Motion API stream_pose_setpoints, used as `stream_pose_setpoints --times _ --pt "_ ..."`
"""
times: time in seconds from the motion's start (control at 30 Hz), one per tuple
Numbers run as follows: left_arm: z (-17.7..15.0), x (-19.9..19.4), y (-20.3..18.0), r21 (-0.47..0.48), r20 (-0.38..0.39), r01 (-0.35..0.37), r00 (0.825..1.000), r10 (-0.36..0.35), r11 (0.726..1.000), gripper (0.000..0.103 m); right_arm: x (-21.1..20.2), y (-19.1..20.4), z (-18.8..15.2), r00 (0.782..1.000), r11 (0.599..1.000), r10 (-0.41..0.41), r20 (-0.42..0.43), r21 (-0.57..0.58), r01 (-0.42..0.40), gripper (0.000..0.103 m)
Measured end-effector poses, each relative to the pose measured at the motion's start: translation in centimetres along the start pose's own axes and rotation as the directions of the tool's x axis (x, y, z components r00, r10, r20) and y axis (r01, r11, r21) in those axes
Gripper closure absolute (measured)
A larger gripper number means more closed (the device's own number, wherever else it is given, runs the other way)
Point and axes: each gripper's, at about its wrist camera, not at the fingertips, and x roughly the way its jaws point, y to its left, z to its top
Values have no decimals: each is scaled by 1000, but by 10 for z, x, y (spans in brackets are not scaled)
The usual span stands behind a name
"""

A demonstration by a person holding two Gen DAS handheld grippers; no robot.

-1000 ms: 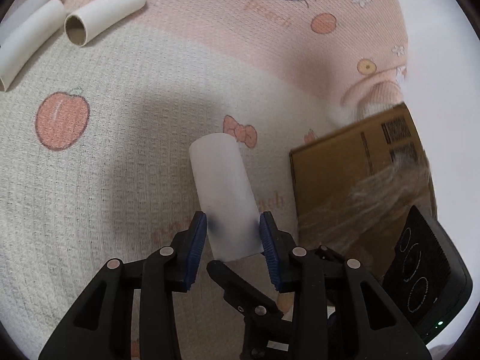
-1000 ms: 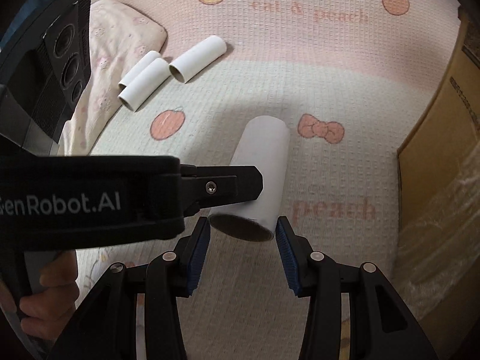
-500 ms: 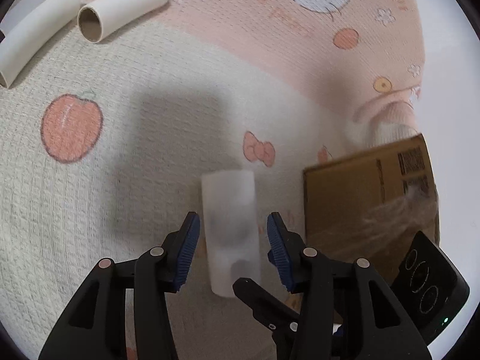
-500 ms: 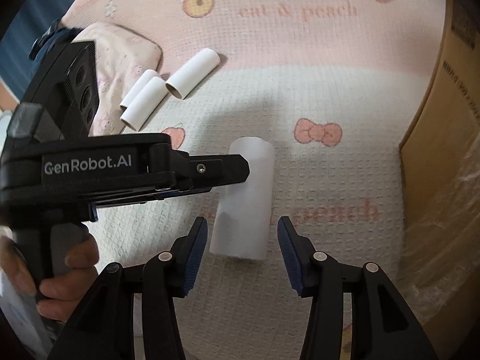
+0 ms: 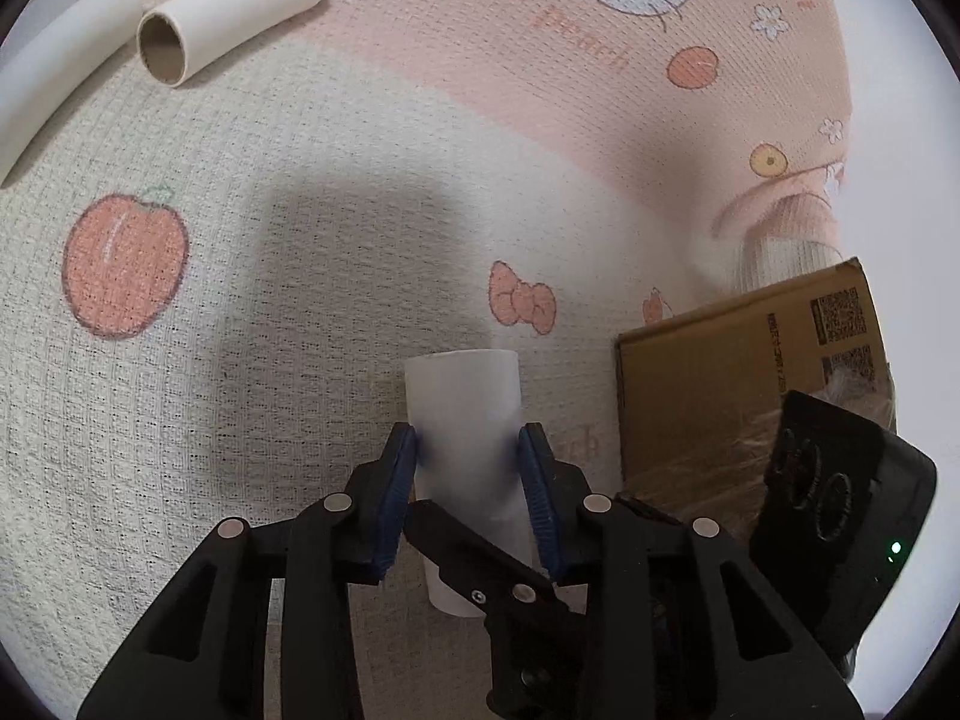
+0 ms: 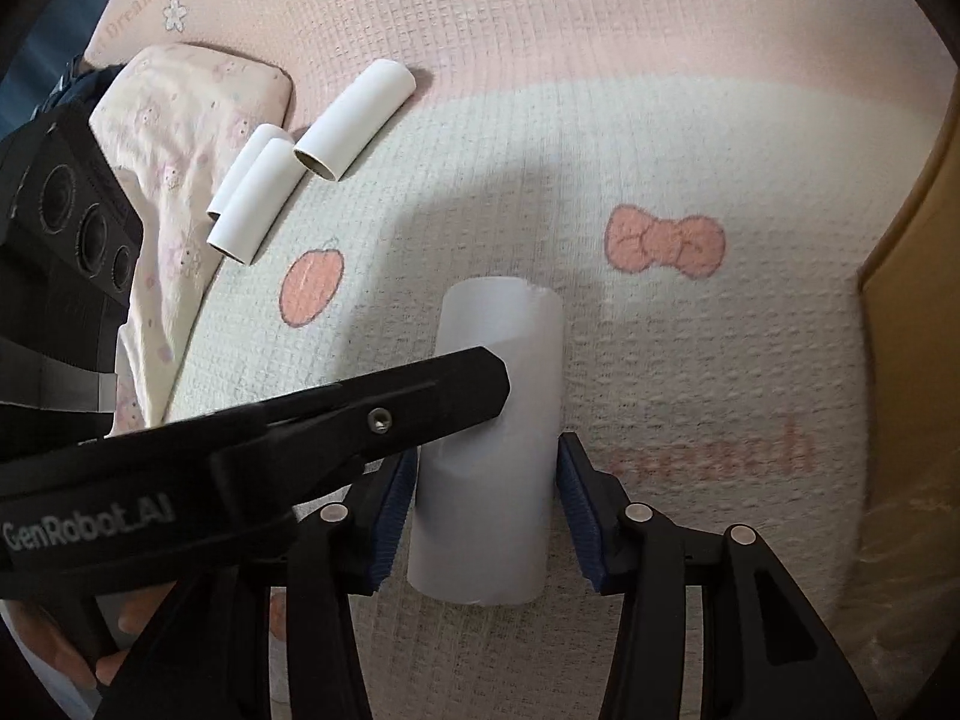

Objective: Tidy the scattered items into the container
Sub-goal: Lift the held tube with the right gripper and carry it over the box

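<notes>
Left gripper (image 5: pixel 468 489) jaws clamped on white paper roll (image 5: pixel 465 456), blue pads touching both sides. Right gripper (image 6: pixel 487 507) jaws spread around same roll (image 6: pixel 489 468), small gaps either side, not pinching. Roll lying on patterned blanket (image 6: pixel 690 360). Three more tubes (image 6: pixel 318 144) well apart near a pillow (image 6: pixel 174 138). Cardboard box (image 5: pixel 720 384) just right of roll.

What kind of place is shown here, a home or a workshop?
Most likely a home, probably a bed or a soft mat. The surface is a waffle-knit blanket printed with a cartoon cat, peaches and bows, a small floral pillow lies at its edge, and a cardboard box stands beside it.
</notes>
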Motion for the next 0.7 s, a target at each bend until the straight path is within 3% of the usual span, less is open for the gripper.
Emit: stream_pose_setpoints --times 0.3,0.5,0.7 --pt "-1 -32 -18 14 50 65 997 -65 998 66 -29 10 1 998 1000 2 56 -16 -1 60" --pt "5 -77 -53 94 128 115 984 -126 989 66 -83 30 10 987 993 -12 162 -118 31 61" --pt "19 -108 -91 173 154 138 974 -165 975 66 -132 44 24 965 984 -36 260 -160 80 61"
